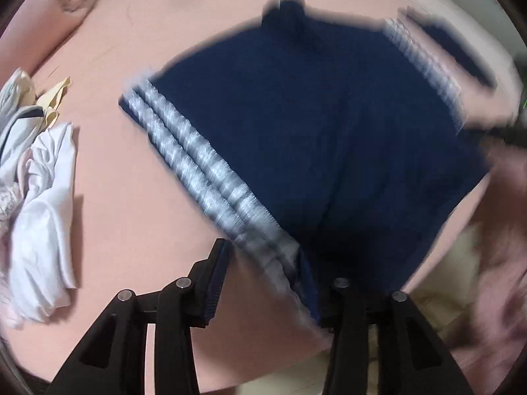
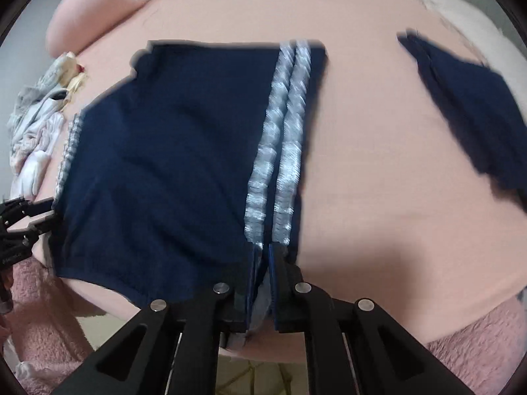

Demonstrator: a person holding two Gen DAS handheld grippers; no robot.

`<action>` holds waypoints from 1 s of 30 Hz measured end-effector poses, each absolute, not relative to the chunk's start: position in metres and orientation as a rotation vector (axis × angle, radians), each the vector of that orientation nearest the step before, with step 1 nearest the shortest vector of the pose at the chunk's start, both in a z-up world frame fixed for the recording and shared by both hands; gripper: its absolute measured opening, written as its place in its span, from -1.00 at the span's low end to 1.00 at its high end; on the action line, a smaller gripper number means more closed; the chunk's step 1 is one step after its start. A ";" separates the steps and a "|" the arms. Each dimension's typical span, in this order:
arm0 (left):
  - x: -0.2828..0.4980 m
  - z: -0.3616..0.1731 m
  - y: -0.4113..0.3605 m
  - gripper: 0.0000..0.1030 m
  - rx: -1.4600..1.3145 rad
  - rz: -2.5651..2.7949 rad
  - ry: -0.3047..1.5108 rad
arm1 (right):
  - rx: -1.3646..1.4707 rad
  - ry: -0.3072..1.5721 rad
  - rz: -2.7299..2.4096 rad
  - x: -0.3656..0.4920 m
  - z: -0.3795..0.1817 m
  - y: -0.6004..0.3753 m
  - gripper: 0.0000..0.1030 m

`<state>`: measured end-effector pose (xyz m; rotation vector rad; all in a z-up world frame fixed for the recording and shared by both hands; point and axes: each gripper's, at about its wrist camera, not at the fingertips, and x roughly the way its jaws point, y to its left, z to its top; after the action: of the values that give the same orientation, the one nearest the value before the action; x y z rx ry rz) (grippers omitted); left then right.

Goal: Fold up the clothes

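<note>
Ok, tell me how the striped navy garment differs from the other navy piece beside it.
The striped garment lies spread flat, with silver stripes down its sides; the other navy piece is plain and rumpled. The right hand-held gripper pinches the striped garment's edge; the other piece lies untouched. Both are navy, on the pink bed.

No readable txt, labels, brands, nos. or signs in either view. The navy shorts (image 2: 164,171) carried only plain silver-grey side stripes (image 2: 276,151), no lettering. Motion blur smeared the left wrist view, so any small print there couldn't be made out.
</note>
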<state>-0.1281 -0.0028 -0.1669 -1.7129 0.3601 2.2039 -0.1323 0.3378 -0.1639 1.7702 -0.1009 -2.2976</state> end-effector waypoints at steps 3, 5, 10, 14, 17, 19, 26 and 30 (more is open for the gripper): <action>-0.132 -0.150 -0.012 -0.22 -1.699 2.234 0.356 | 1.820 -0.011 -2.402 -0.133 -0.155 0.360 -0.89; -0.140 -0.135 -0.007 -0.22 -1.589 2.262 0.355 | 1.769 -0.137 -2.425 -0.139 -0.145 0.379 -0.88; -0.202 -0.127 0.034 -0.22 -1.439 2.286 0.339 | 1.601 -0.135 -2.466 -0.191 -0.128 0.362 -0.88; -0.254 -0.138 0.080 -0.27 -1.358 2.246 0.345 | 1.570 -0.086 -2.425 -0.243 -0.139 0.331 -0.88; -0.275 -0.154 0.099 -0.38 -1.358 2.198 0.401 | 1.618 -0.057 -2.407 -0.267 -0.157 0.326 -0.88; -0.293 -0.162 0.114 -0.42 -1.367 2.194 0.455 | 1.624 -0.110 -2.392 -0.279 -0.166 0.336 -0.89; -0.352 -0.182 0.140 -0.42 -1.381 2.193 0.485 | 1.613 -0.157 -2.459 -0.301 -0.174 0.366 -1.00; -0.349 -0.154 0.120 -0.42 -1.341 2.256 0.389 | 1.598 -0.206 -2.534 -0.301 -0.163 0.378 -0.88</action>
<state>-0.3485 0.1195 -0.1543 -1.3413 0.3886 2.2556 -0.3014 0.3779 -0.1627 1.5985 -0.2064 -2.5341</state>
